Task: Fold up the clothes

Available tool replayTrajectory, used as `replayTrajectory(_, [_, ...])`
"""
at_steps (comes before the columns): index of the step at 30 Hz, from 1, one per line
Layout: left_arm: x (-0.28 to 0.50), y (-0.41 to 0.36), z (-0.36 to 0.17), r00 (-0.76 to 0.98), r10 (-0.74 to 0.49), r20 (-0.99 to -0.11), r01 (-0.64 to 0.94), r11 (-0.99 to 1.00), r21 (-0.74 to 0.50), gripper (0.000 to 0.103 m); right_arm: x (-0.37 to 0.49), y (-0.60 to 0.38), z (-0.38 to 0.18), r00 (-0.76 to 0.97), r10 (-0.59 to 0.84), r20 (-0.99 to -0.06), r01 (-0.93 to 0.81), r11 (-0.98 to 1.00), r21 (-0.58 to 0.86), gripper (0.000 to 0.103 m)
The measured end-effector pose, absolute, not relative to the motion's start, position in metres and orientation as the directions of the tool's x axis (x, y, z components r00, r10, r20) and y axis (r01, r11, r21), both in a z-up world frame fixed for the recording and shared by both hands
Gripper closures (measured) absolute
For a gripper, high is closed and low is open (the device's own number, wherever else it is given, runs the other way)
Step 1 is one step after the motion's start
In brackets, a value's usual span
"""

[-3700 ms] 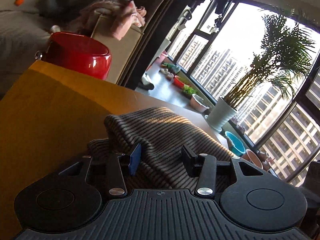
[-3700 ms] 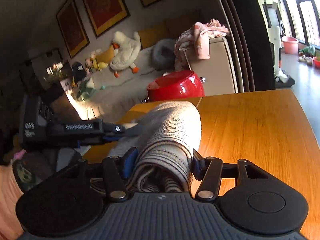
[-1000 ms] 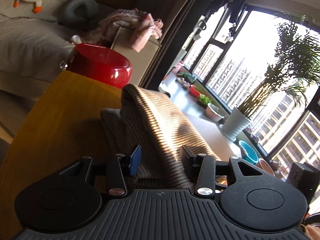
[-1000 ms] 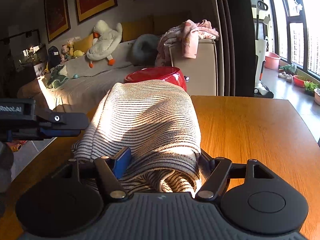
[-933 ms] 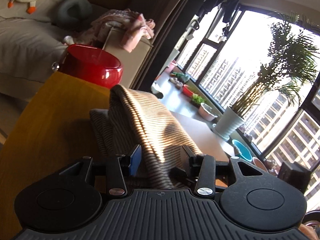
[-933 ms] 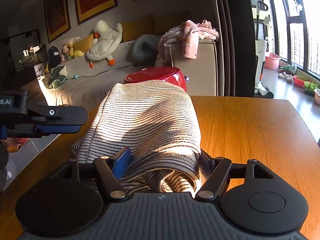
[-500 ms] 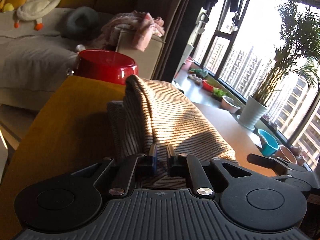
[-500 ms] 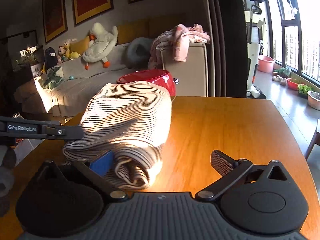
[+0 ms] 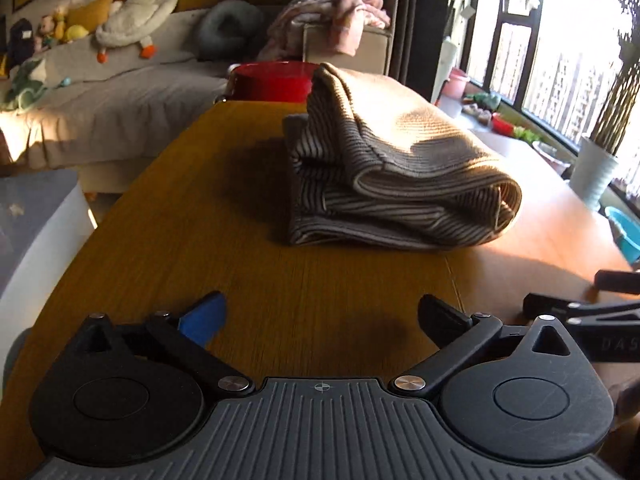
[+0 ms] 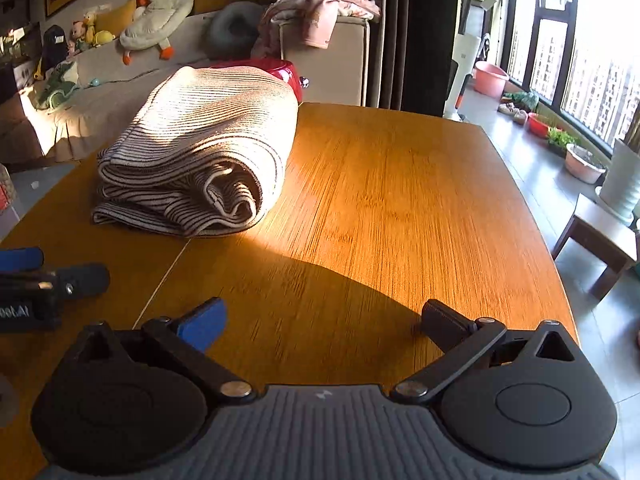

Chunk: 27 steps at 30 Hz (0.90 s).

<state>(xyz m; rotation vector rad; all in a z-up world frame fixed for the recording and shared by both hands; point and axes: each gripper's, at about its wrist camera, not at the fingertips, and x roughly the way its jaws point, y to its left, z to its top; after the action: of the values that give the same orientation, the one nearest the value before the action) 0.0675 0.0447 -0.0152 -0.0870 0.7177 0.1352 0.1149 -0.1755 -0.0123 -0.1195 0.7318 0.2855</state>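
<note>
A striped beige-and-dark knitted garment (image 9: 392, 176) lies folded in a thick bundle on the wooden table (image 9: 224, 208); it also shows in the right wrist view (image 10: 200, 156). My left gripper (image 9: 322, 316) is open and empty, well short of the bundle over bare wood. My right gripper (image 10: 324, 320) is open and empty, back from the bundle and to its right. The left gripper's fingers (image 10: 48, 276) show at the left edge of the right wrist view. The right gripper's fingers (image 9: 580, 308) show at the right edge of the left wrist view.
A red pot (image 9: 272, 80) stands behind the bundle at the table's far edge. A sofa with plush toys (image 9: 136, 24) and a pile of pink clothes (image 10: 320, 4) lie beyond. Windows, a plant pot (image 9: 592, 176) and a low stool (image 10: 600, 236) are to the right.
Both grippers held the garment a second ago. Both have let go, opened wide and pulled back from it. The bundle now rests alone on the table.
</note>
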Motion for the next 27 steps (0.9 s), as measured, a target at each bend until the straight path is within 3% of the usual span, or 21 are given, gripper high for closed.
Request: replayTrajectory(27, [0.068, 0.039, -0.013, 0.748, 0.119, -0.652, -0.179, 0.983, -0.026, 0.000, 0.131, -0.180, -0.014, 0.716, 0.206, -0.667, -0.267, 0.964, 0.011, 0.000])
